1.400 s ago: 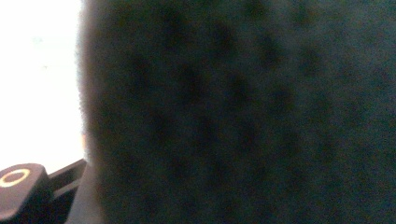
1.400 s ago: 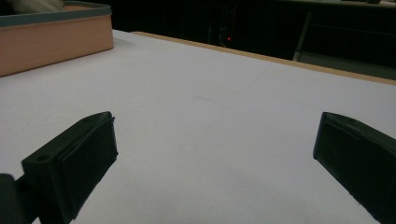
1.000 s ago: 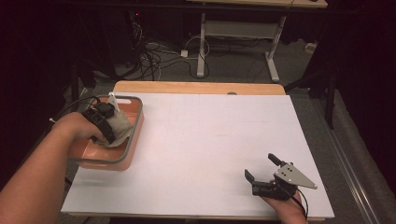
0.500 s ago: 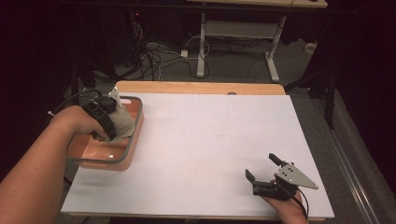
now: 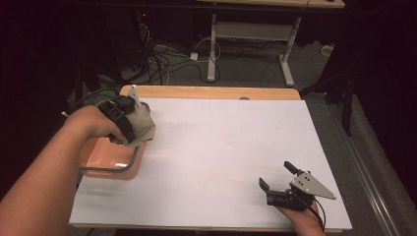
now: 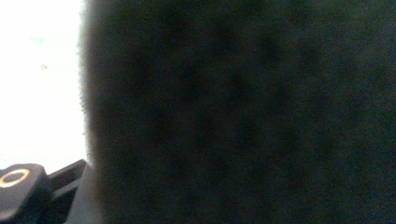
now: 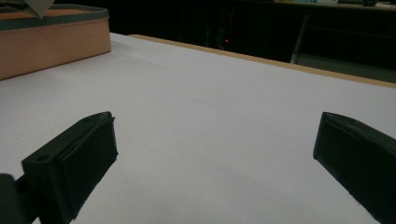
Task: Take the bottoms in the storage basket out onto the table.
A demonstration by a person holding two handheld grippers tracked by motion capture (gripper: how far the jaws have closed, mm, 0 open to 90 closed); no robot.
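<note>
My left gripper [image 5: 129, 123] hangs over the far right corner of an orange tray [image 5: 110, 162] with a grey rim. It is shut on a beige, spongy lump [image 5: 143, 129], held clear above the tray. In the left gripper view that lump [image 6: 233, 112] is a dark, foam-textured mass right at the camera, with one black jaw showing at the bottom left. My right gripper [image 5: 278, 178] rests low at the table's near right, open, with nothing between its jaws. In the right gripper view the right gripper [image 7: 215, 163] looks across bare white table toward the tray [image 7: 51, 42].
A white sheet [image 5: 226, 147] covers the tabletop, with a wooden edge [image 5: 216, 92] along the far side. Cables and table legs [image 5: 211, 49] lie on the dark floor beyond it. The person's forearms come in from the bottom left and bottom right.
My left hand has risen out of the tray and shifted to the right, carrying the beige lump with it. The right gripper has stayed where it was.
</note>
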